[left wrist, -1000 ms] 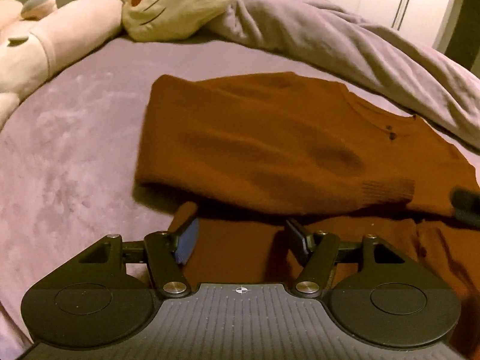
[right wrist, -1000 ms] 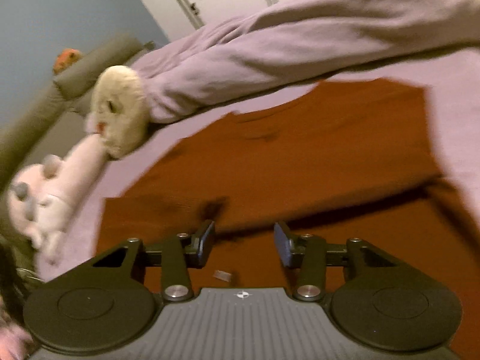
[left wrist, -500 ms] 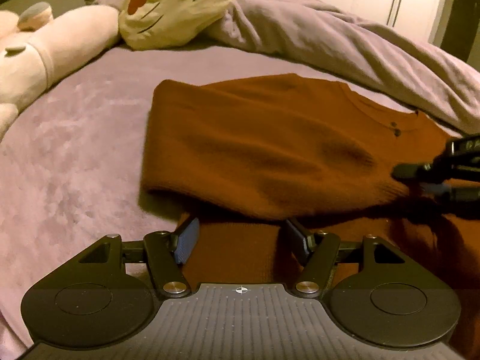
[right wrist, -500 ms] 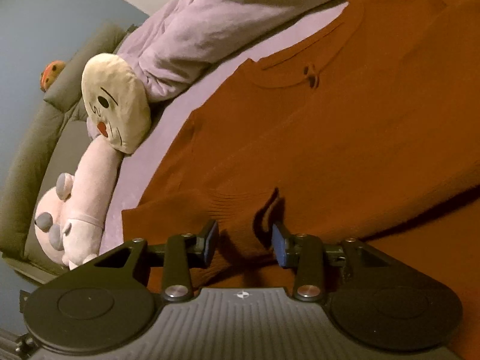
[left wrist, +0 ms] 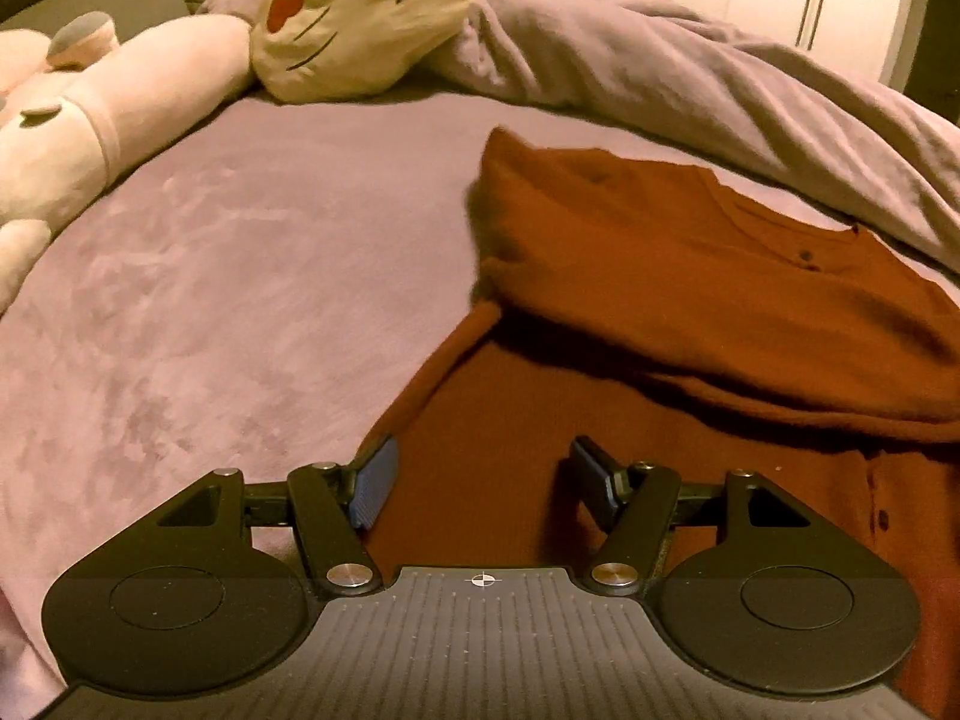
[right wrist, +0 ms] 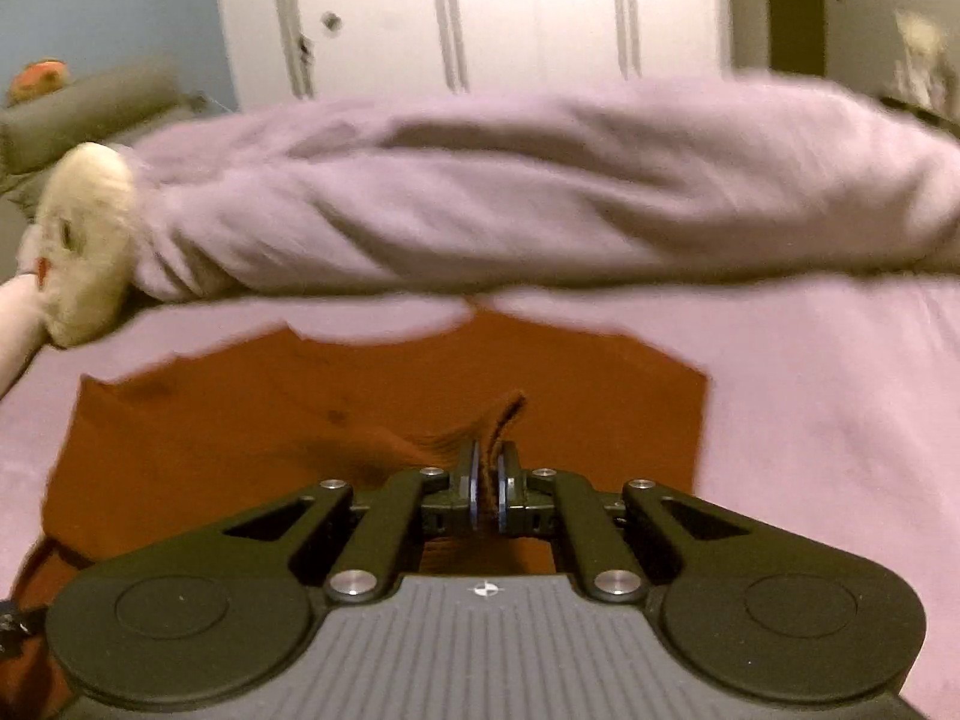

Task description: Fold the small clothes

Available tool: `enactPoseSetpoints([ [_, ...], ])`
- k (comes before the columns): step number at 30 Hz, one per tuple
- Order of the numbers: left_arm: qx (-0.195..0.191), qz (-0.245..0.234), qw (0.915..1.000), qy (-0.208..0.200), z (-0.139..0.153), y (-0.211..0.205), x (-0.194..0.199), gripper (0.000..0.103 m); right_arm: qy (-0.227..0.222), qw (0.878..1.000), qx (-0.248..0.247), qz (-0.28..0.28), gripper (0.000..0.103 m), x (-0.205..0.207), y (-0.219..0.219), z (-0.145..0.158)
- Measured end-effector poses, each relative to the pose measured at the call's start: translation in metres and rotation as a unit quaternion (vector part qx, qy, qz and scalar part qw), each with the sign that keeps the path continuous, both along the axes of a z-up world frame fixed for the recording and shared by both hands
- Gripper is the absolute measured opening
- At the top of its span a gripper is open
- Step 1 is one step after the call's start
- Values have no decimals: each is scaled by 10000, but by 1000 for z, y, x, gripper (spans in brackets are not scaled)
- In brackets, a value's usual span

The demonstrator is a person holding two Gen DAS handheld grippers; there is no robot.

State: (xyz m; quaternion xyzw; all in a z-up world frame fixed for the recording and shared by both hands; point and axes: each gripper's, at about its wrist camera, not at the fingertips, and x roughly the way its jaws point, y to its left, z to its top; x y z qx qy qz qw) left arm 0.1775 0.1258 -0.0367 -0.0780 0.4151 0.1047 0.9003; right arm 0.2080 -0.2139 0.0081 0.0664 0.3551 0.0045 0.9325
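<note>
A rust-orange buttoned sweater lies flat on the lilac bed cover. One sleeve is drawn across its body toward the right. My left gripper hovers open over the sweater's lower left part, with cloth under the fingers and nothing pinched. In the right wrist view the sweater spreads out ahead. My right gripper is closing tight on the ribbed sleeve cuff, and the cloth stands up between the pads.
A cream cat-face plush and a pink plush lie at the back left. A rumpled lilac duvet runs along the far side of the bed, with white wardrobe doors behind it.
The right gripper shut on the cuff and swung round, dragging the sleeve to the right, and it has left the left wrist view. The left gripper stayed open and hardly moved.
</note>
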Motion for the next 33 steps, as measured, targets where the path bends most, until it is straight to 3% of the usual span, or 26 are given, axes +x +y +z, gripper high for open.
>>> enactPoseSetpoints([
  [1,23,-9,10000,-14,1,-1,0,69,176,9994,297,-88,10,0,-12,-6],
  [4,126,-15,9999,-22,3,-3,4,69,306,9933,1063,-344,34,-5,-38,-18],
  [10,238,38,9997,-22,7,-5,11,72,518,9853,1592,-349,37,3,-39,-38],
  [12,330,28,9994,-31,8,-7,16,73,560,9810,1814,-409,34,6,-38,-43],
  [14,402,-1,9992,-24,9,-7,21,73,542,9803,1875,-295,5,6,-38,-43],
  [15,420,0,9991,-18,9,-7,24,73,534,9826,1768,-206,5,7,-35,-41],
  [18,477,27,9989,-21,9,-6,33,73,142,9968,785,-85,5,5,-23,-28],
  [23,547,69,9985,17,6,-5,45,73,-242,9989,-296,-268,5,1,-21,-17],
  [25,596,102,9982,55,3,-5,49,73,-236,9973,-584,-383,5,2,-23,-19],
  [33,641,406,9967,288,-5,11,52,73,-107,9945,-882,-558,4,10,-35,-33],
])
